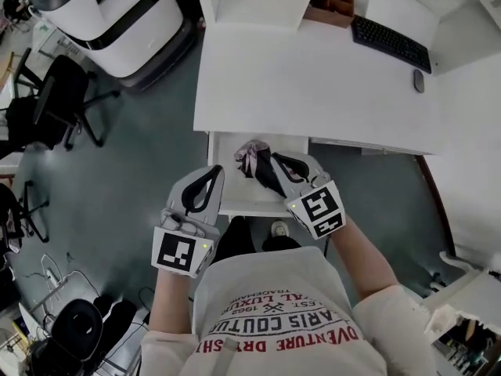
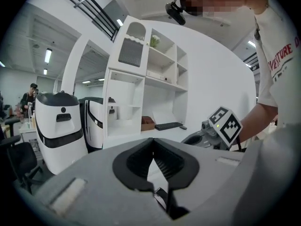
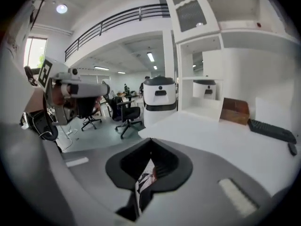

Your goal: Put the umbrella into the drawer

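The drawer (image 1: 227,197) stands pulled out beneath the white desk (image 1: 313,84). A folded umbrella (image 1: 257,165), dark with pale pinkish folds, hangs over the drawer's middle. My right gripper (image 1: 275,164) is shut on its fabric; in the right gripper view a strip of that fabric (image 3: 143,185) shows pinched between the jaws of the right gripper (image 3: 151,144). My left gripper (image 1: 214,172) hovers at the drawer's left front edge, beside the umbrella and apart from it. In the left gripper view the left gripper (image 2: 153,141) is shut with its tips meeting and nothing in them.
A keyboard (image 1: 390,41), a mouse (image 1: 419,81) and a brown box (image 1: 333,2) lie at the desk's far side. A large white machine (image 1: 117,14) and a black office chair (image 1: 59,104) stand on the floor to the left. White shelving (image 2: 141,79) rises over the desk.
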